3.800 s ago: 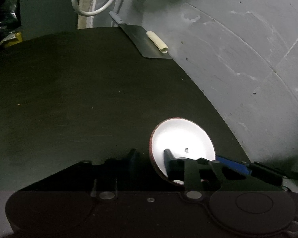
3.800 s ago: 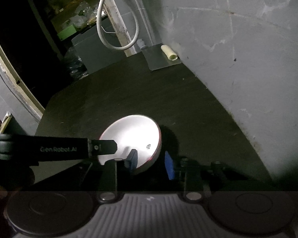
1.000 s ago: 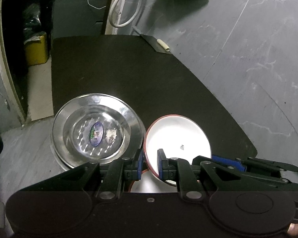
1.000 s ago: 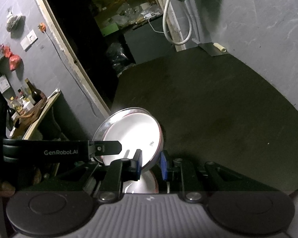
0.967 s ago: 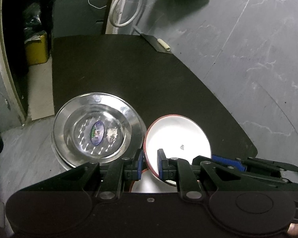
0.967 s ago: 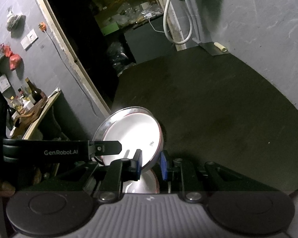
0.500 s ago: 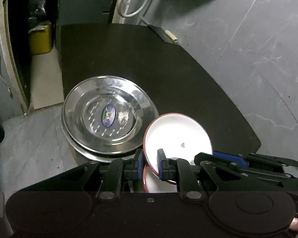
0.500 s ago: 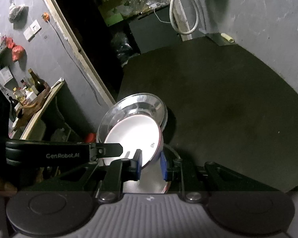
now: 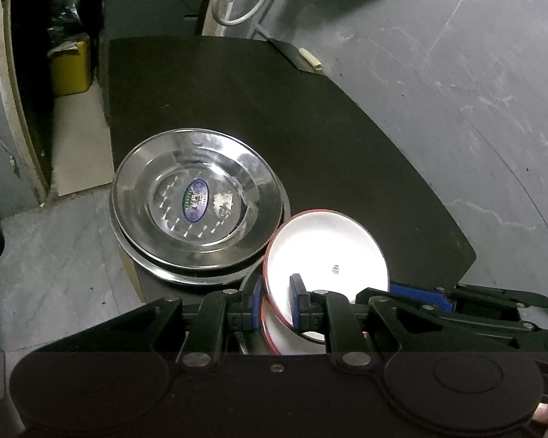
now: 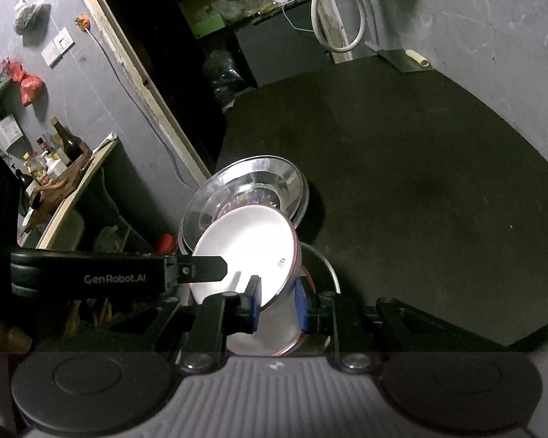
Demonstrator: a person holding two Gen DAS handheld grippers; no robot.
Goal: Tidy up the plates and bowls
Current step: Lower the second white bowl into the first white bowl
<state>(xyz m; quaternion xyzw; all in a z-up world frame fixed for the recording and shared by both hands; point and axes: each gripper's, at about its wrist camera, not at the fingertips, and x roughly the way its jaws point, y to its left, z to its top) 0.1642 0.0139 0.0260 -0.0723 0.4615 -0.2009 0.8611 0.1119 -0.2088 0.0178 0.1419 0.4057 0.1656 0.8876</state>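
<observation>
A white bowl with a red rim (image 9: 327, 248) is held in the air by both grippers; it also shows in the right wrist view (image 10: 244, 252). My left gripper (image 9: 277, 303) is shut on its left rim. My right gripper (image 10: 277, 303) is shut on its right rim. Below the bowl, a second white red-rimmed bowl (image 10: 263, 339) sits in a steel dish (image 10: 327, 266). A stack of steel plates (image 9: 197, 200) lies to the left, overhanging the black table's left edge; it shows in the right wrist view (image 10: 266, 179).
The black table (image 9: 274, 109) runs back along a grey wall (image 9: 456, 91) on the right. A metal sheet with a pale roll (image 9: 310, 59) lies at the far corner. A white hose (image 9: 237, 3) hangs behind. A shelf with bottles (image 10: 54, 157) stands left.
Both grippers have lifted higher with the white bowl and pulled back. More of the steel plates and the second bowl underneath now show.
</observation>
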